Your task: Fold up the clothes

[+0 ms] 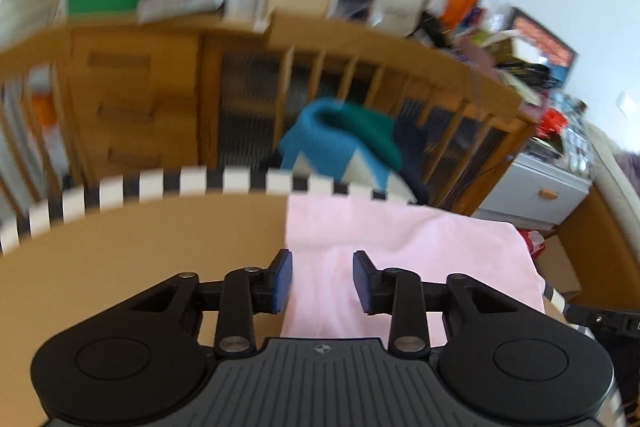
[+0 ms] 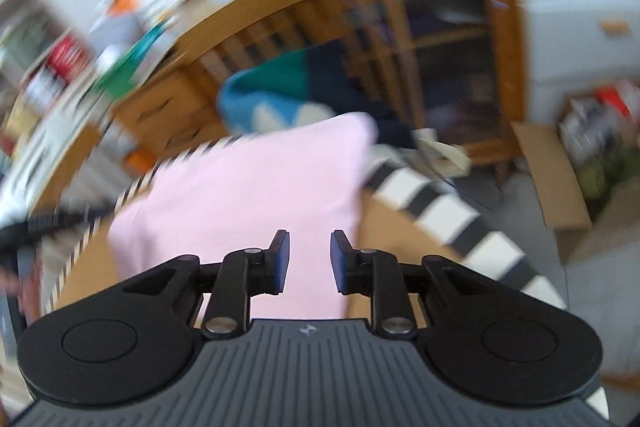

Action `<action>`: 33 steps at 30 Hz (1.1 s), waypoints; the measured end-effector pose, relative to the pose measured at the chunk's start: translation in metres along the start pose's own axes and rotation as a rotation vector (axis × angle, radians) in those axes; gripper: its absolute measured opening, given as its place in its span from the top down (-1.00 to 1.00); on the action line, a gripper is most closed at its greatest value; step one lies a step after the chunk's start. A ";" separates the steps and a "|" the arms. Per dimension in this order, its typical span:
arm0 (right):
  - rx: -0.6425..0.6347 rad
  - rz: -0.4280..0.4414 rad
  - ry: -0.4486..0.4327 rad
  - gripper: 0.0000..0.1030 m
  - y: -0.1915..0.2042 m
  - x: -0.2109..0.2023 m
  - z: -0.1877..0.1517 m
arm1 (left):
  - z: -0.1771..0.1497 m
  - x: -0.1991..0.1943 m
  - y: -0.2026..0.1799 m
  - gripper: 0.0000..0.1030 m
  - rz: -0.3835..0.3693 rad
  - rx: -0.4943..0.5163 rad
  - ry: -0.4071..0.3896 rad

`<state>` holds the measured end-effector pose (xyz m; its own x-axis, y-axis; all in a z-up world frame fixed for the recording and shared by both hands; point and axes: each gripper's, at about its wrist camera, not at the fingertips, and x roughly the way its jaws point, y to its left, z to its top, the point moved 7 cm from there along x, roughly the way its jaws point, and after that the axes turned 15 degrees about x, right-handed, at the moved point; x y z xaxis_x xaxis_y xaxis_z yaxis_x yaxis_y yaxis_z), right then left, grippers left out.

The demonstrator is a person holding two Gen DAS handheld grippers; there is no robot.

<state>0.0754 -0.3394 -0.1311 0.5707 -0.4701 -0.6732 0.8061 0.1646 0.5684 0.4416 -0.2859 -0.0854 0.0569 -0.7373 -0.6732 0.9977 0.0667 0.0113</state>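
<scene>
A pale pink garment (image 1: 400, 251) lies folded flat on a round brown table (image 1: 140, 259) with a black-and-white striped rim. My left gripper (image 1: 322, 279) is open and empty, just above the garment's near left edge. In the right wrist view the pink garment (image 2: 248, 195) lies the same way, and my right gripper (image 2: 308, 261) is open and empty above its near edge. Both views are blurred by motion.
A pile of blue, green and navy clothes (image 1: 344, 143) sits at the table's far edge, also shown in the right wrist view (image 2: 288, 95). A wooden cabinet (image 1: 160, 99) with cluttered top stands behind. A grey drawer unit (image 1: 536, 191) and cardboard boxes (image 2: 560, 179) stand to the right.
</scene>
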 end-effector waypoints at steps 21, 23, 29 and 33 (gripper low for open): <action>-0.389 -0.144 -0.157 0.53 0.039 0.014 -0.023 | -0.017 0.026 -0.050 0.45 -0.065 0.135 -0.018; -0.360 -0.151 -0.139 0.55 0.044 0.036 -0.018 | -0.010 0.056 -0.051 0.49 -0.072 0.105 0.056; -0.335 -0.171 -0.116 0.57 0.041 0.070 -0.010 | -0.004 0.100 -0.030 0.53 0.024 0.044 0.072; -0.316 -0.158 -0.122 0.56 0.033 0.070 -0.013 | -0.004 0.106 -0.005 0.66 0.087 -0.048 0.063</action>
<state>0.1438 -0.3554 -0.1652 0.4281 -0.6081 -0.6685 0.9021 0.3325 0.2753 0.4428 -0.3614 -0.1597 0.1394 -0.6839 -0.7162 0.9861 0.1621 0.0372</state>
